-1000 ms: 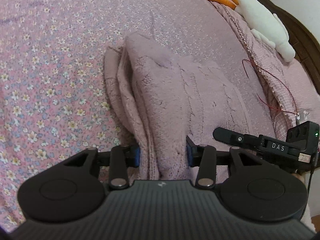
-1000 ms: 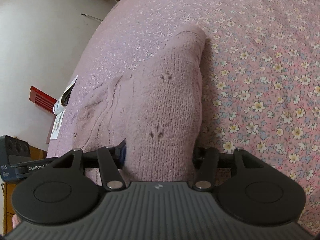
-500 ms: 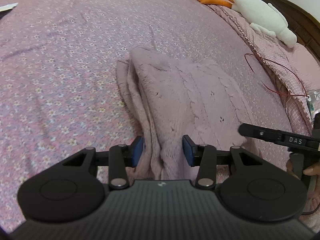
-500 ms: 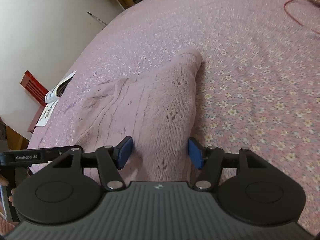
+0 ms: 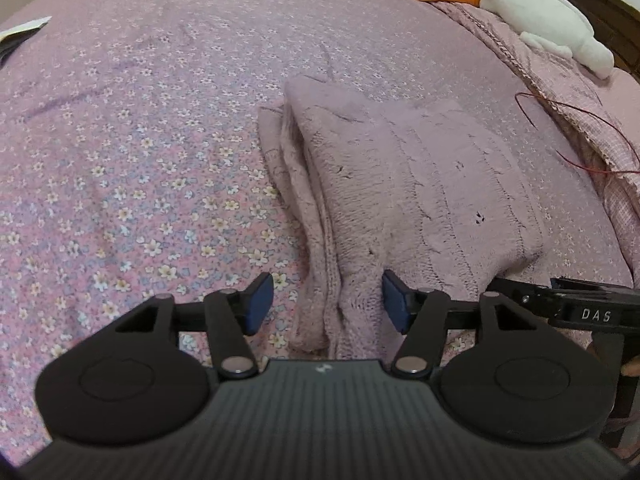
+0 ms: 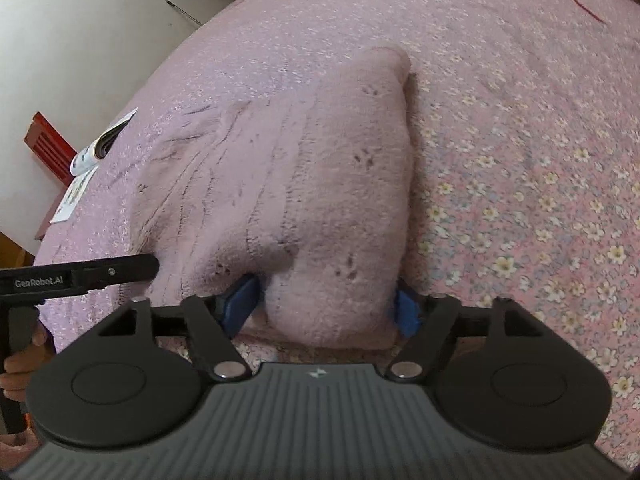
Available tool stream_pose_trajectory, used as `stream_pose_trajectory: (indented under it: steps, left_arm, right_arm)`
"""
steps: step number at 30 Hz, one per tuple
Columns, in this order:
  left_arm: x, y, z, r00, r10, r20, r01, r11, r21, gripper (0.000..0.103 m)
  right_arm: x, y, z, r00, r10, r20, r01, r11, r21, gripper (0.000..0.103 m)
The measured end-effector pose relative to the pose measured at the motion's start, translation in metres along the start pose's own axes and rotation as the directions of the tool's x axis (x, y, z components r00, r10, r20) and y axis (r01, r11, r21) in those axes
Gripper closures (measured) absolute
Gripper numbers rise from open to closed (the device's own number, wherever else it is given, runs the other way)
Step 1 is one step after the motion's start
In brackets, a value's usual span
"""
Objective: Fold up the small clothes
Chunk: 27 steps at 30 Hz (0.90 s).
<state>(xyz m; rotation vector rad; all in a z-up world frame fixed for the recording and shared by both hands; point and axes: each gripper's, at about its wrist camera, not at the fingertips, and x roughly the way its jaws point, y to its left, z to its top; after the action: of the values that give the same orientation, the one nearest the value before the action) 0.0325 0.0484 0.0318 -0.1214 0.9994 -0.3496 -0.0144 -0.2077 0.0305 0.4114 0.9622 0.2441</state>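
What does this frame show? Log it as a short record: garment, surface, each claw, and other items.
garment: pink knit sweater, folded into a thick stack, lying flat
surface: floral pink bedspread
left claw: open, pads astride the sweater's near layered edge, not clamped
right claw: open, blue pads either side of a near corner bulge
other items: white plush toy near the headboard; red cord; booklet at the bed edge

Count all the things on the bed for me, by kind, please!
Folded pink sweater: 1
White plush toy with orange parts: 1
Red cord: 1
Booklet: 1
Paper sheet: 1
Total: 5
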Motion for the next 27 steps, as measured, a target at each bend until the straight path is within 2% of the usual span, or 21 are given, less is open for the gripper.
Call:
stream_pose_trajectory:
  steps: [6,10,13,18,21,24,27]
  left_arm:
    - [-0.016,-0.003,-0.006,1.0,0.017,0.008,-0.016,1.0,-0.021,0.041]
    - [-0.026,-0.012,-0.018,0.997,0.071,0.009,-0.071,0.997,-0.025,0.038]
    - [-0.031,-0.014,-0.028,0.992,0.12,-0.025,-0.121,0.991,-0.06,0.038]
    - [-0.041,-0.02,-0.051,0.989,0.145,-0.032,-0.146,0.987,-0.066,0.037]
    - [-0.04,-0.03,-0.061,0.986,0.166,-0.035,-0.167,0.986,-0.028,0.037]
    - [-0.033,-0.042,-0.068,0.979,0.201,-0.027,-0.201,0.98,0.01,0.035]
    - [-0.02,-0.053,-0.069,0.976,0.212,-0.052,-0.211,0.977,0.022,0.035]
  right_arm:
    - [-0.013,0.003,-0.005,1.0,-0.009,0.003,0.009,1.0,-0.007,0.021]
    - [-0.035,0.0,-0.015,1.0,0.005,0.012,-0.006,1.0,0.017,0.02]
    - [-0.052,0.002,-0.024,1.0,0.012,0.023,-0.012,1.0,-0.001,0.015]
    - [-0.059,0.001,-0.044,0.999,-0.049,-0.017,0.049,0.998,-0.034,0.011]
    - [-0.054,0.002,-0.054,0.995,-0.08,-0.055,0.077,0.996,-0.049,0.007]
    - [-0.045,0.005,-0.059,0.99,-0.116,-0.077,0.111,0.992,-0.058,0.001]
    - [-0.032,0.015,-0.059,0.978,-0.186,-0.097,0.178,0.98,-0.087,0.0]
